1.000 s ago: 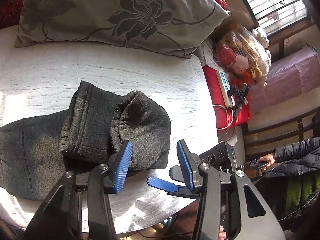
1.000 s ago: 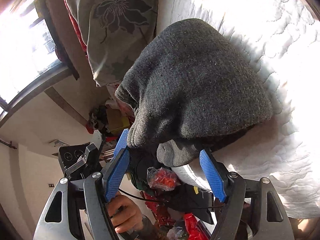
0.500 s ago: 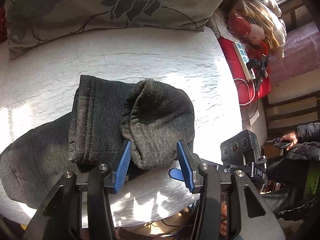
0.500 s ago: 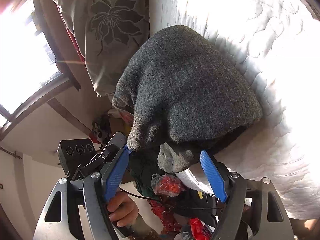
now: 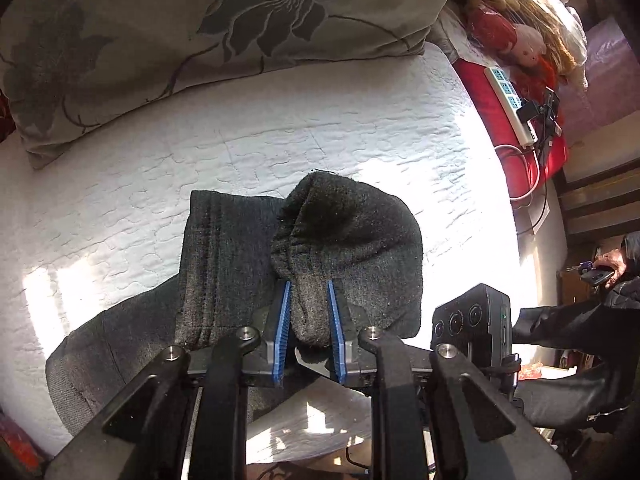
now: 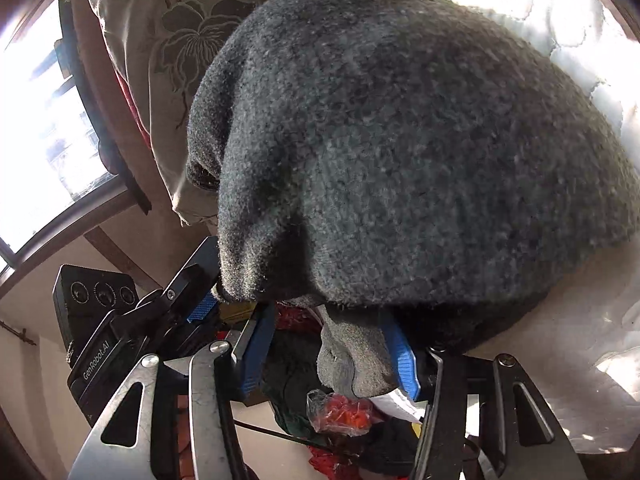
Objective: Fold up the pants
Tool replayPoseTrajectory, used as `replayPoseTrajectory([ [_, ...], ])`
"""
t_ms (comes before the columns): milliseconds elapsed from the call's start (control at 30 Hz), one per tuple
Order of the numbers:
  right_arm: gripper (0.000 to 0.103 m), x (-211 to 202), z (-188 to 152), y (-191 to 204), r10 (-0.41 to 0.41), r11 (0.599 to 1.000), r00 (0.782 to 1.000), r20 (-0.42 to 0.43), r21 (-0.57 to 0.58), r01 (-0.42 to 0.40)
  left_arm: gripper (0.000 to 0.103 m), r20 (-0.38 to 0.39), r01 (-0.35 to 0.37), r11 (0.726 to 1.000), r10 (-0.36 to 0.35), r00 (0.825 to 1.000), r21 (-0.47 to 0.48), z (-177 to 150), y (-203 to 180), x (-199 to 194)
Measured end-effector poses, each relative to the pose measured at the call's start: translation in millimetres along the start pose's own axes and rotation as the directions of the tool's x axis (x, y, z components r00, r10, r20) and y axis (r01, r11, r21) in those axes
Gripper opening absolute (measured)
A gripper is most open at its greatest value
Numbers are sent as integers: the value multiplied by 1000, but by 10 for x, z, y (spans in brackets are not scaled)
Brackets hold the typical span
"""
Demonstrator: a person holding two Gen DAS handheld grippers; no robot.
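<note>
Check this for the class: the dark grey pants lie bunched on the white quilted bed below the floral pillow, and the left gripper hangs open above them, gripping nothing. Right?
Not quite. The left gripper is not open and empty: the left wrist view shows its blue fingers closed on a fold of the dark grey pants. The rest holds: the pants lie bunched on the white quilted bed below the floral pillow.

A big pillow (image 5: 224, 36) with dark flowers lies at the far end of a white bumpy bed cover (image 5: 360, 136). Off to the right a doll (image 5: 516, 36) with long hair rests near a white power strip (image 5: 510, 100) (a plug is stuck in it) on something red. A window (image 6: 36, 128) glows bright.
</note>
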State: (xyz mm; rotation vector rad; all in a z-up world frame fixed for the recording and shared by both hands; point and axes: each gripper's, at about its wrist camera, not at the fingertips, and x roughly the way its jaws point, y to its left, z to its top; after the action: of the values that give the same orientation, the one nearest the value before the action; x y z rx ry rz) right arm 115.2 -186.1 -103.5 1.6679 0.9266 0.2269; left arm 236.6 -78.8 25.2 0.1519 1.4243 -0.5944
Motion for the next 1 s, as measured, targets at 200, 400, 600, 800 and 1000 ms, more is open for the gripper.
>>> replayPoseTrajectory([
  [200,40,94,52,-34,-7,999,993,122,39,2,18,14,19,1000,-18,1000,-24,48,30,35],
  [400,11,62,116,40,-38,999,994,101,5,37,14,45,11,996,-7,999,-86,83,79,136],
  [600,10,-597,141,320,-78,985,972,223,-133,110,0,97,44,985,-28,995,-167,-171,149,-88],
  [800,10,-1086,432,248,-128,975,958,255,-144,169,0,127,119,975,-96,987,-187,-311,4,-11],
  [1000,11,-1026,585,93,-16,997,983,182,-69,29,1,89,38,999,-34,995,-35,-272,-445,-13],
])
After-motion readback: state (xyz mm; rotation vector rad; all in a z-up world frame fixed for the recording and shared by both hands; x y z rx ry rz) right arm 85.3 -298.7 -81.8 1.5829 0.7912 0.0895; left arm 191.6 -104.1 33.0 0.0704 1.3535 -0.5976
